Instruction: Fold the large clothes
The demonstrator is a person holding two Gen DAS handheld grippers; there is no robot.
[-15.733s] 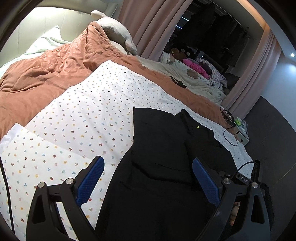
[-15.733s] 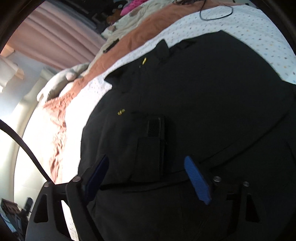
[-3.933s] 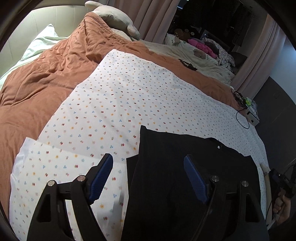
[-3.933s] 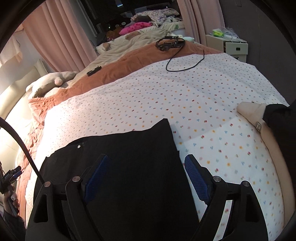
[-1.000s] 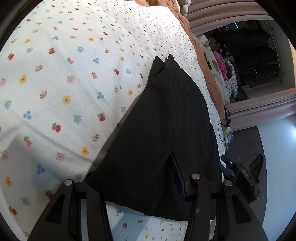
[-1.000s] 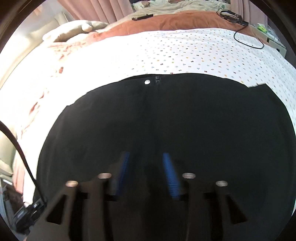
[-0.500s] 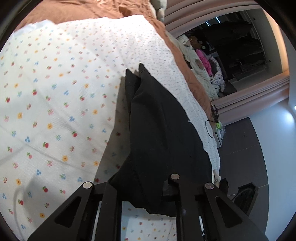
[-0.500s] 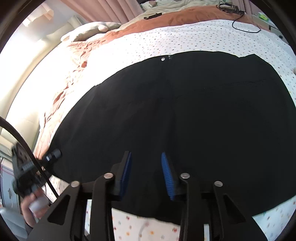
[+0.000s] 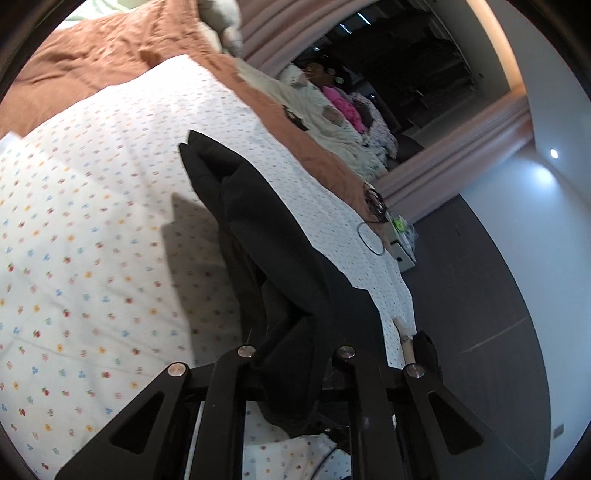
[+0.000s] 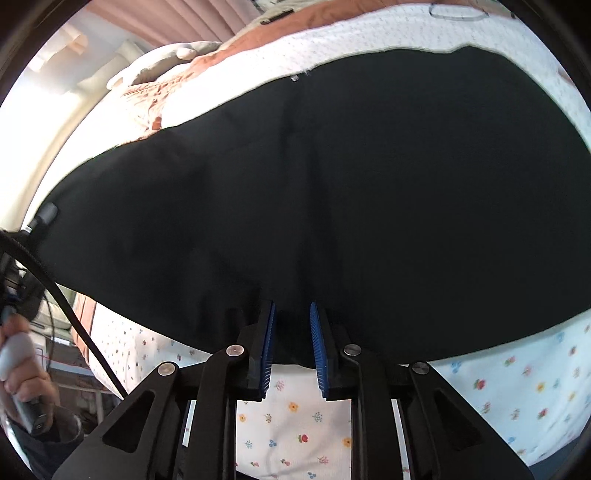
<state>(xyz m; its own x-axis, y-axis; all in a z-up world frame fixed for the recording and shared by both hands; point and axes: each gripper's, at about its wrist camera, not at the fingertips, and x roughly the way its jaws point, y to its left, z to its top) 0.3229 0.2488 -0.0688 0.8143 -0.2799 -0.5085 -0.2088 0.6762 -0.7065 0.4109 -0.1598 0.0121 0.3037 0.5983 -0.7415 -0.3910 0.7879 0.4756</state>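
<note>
A large black garment lies spread over the floral sheet on the bed. In the left wrist view my left gripper is shut on one side edge of the black garment and holds it up off the floral sheet, so the cloth drapes over the fingers and hides the pads. My right gripper points down at the near hem. Its blue pads are closing with the hem between them, and a gap still shows between the two pads.
A brown duvet and a pale plush toy lie at the head of the bed. A looped cable and a nightstand sit at the far corner. A hand grips a handle at the left.
My left gripper has closed on the garment's edge and risen, lifting that edge off the sheet. My right gripper's jaws have narrowed and it has slid sideways to the near hem.
</note>
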